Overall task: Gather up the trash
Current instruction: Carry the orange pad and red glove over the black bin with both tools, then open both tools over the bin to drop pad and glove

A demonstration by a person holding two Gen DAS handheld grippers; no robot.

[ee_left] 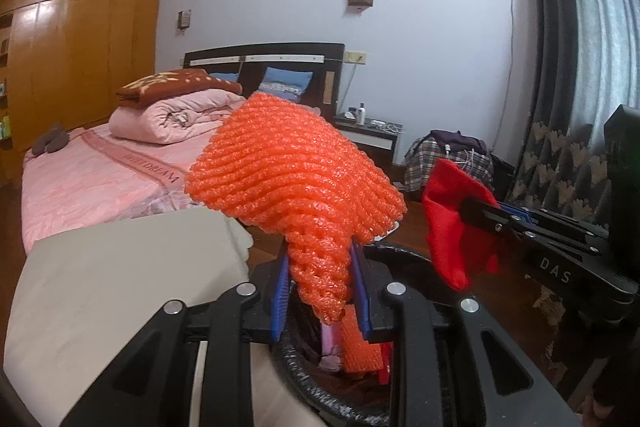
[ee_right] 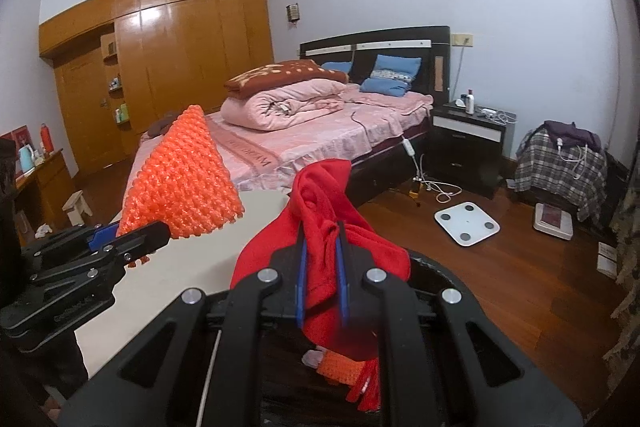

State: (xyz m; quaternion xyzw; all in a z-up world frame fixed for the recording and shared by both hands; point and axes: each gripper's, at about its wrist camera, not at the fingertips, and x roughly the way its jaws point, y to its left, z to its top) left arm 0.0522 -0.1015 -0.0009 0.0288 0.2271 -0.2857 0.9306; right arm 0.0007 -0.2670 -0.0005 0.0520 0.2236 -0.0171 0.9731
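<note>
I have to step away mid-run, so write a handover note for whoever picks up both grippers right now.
Left gripper: shut on the orange foam net, held up above the black bin.
Right gripper: shut on the red cloth, also over the bin.
Bin: already holds another orange net piece, red scraps and something pink.
Table: beside the bin; no other trash shows on its visible part.
Left to do: open both grippers over the bin to drop the two pieces, then check the room for more.
</note>
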